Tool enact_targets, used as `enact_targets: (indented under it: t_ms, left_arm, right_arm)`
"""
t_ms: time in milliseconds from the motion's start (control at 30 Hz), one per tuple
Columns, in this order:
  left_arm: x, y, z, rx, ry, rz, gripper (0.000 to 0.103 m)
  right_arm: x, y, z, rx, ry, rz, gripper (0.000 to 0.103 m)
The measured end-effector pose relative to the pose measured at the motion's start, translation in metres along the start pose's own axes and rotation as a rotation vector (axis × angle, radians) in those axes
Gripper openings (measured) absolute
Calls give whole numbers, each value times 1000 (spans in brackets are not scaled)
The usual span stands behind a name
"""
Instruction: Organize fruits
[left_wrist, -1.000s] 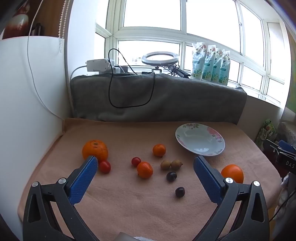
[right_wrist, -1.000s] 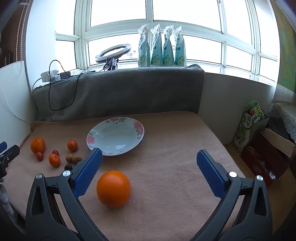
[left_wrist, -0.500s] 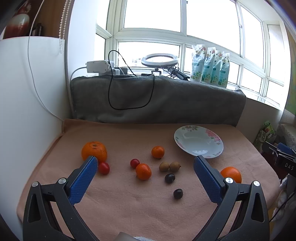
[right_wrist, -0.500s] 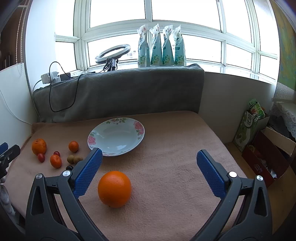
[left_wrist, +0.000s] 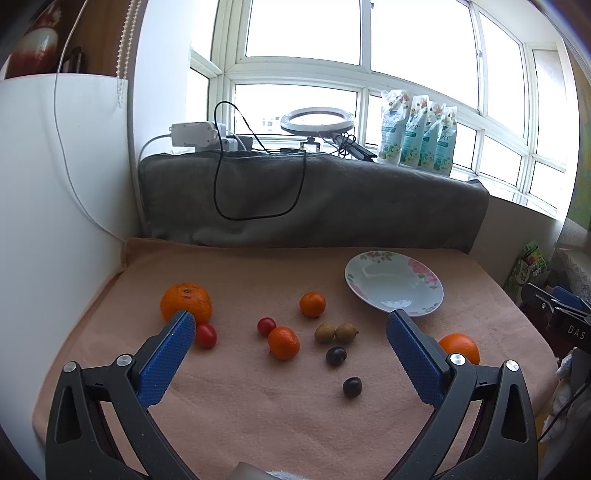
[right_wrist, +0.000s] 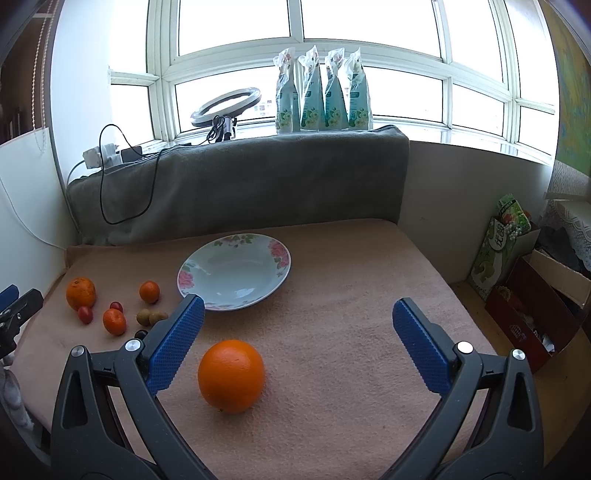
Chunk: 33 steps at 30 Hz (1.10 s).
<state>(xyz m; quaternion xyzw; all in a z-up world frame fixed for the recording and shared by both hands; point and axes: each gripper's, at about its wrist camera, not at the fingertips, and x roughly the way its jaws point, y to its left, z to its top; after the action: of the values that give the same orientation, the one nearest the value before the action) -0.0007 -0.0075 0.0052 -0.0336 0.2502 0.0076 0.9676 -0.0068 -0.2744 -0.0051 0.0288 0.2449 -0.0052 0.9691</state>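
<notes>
The large orange (right_wrist: 231, 374) lay on the bench just ahead of the right gripper (right_wrist: 295, 339), left of centre between its spread, empty jaws, so that hand looked the nearer one for it. The left gripper (left_wrist: 291, 350), jaws also spread and empty, faced the scattered small fruit on the pink towel (right_wrist: 351, 295), with the empty flowered plate (right_wrist: 280, 258) between the two groups below the window.

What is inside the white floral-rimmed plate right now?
Nothing: the white floral-rimmed plate shows only a bare glazed well in both views. All the fruit lies on the pink cloth. What lies under the plate is hidden.
</notes>
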Motion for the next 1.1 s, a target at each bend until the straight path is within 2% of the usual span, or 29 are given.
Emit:
enact_targets:
  t_ms: [1100]
  left_arm:
    - [2, -2, -1, 5, 6, -6, 103]
  right_arm:
    - [5, 4, -5, 0, 17, 15, 103]
